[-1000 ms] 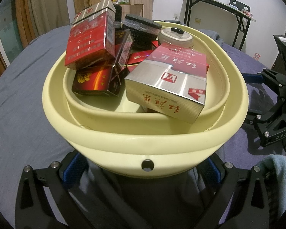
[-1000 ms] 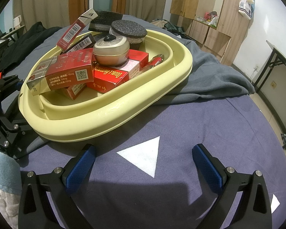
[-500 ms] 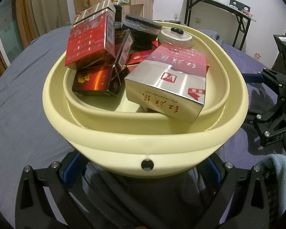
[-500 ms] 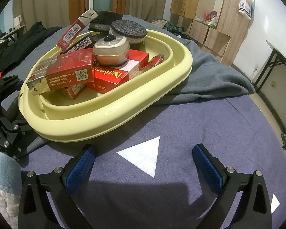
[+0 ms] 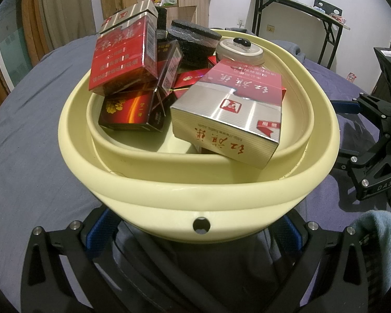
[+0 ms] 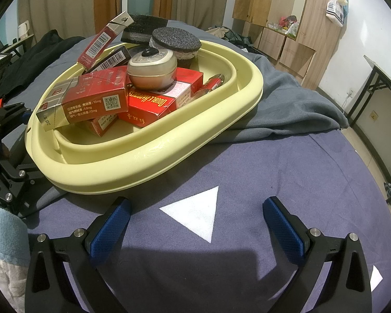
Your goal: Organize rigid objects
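Wooden cabinets (image 6: 279, 13) line the back wall, and up front a purple surface (image 6: 286, 172) carries the cream basin (image 6: 153, 156), piled with red packs (image 6: 91, 101), a round jar (image 6: 152, 69) and black pucks (image 6: 176, 41). Left gripper (image 5: 195, 232) sits at the basin's six o'clock, its jaws spread wide to either side of the rim. Right gripper (image 6: 195, 224) gapes empty over a white triangle (image 6: 195, 212), basin at its eleven o'clock.

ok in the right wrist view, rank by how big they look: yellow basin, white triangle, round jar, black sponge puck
1. Yellow basin, by far.
2. White triangle, though it lies nearest the camera.
3. Round jar and black sponge puck look alike; not ranked.
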`<state>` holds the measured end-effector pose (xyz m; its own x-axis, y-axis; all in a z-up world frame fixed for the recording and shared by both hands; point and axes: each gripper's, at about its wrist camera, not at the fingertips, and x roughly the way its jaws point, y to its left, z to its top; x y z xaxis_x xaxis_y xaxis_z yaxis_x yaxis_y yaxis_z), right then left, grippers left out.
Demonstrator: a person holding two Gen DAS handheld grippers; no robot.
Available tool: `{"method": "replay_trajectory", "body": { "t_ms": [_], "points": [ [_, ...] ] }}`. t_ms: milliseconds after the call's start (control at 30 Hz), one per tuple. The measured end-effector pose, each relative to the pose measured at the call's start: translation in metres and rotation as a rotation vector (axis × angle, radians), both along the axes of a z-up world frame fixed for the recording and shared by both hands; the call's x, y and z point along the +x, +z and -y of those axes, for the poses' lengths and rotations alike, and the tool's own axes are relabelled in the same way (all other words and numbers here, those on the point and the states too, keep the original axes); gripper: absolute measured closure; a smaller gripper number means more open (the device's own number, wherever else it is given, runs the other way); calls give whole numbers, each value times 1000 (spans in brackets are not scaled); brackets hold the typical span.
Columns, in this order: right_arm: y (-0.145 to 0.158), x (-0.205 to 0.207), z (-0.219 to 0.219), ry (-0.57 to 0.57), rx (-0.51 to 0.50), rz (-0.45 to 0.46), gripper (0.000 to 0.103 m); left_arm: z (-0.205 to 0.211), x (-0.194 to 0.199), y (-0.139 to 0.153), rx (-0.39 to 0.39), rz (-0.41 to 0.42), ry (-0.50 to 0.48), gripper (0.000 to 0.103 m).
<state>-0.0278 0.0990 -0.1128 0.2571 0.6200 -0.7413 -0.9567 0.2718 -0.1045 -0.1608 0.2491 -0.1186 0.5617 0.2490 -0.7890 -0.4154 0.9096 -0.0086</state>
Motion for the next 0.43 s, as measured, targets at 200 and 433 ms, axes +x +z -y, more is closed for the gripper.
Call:
{"method": "replay_trajectory", "body": {
  "t_ms": [200,433],
  "points": [
    [0,0,0,0,0,0,0,0,0,0,0,0,0,0],
    [0,0,0,0,0,0,0,0,0,0,1,0,0,0]
  ]
}}
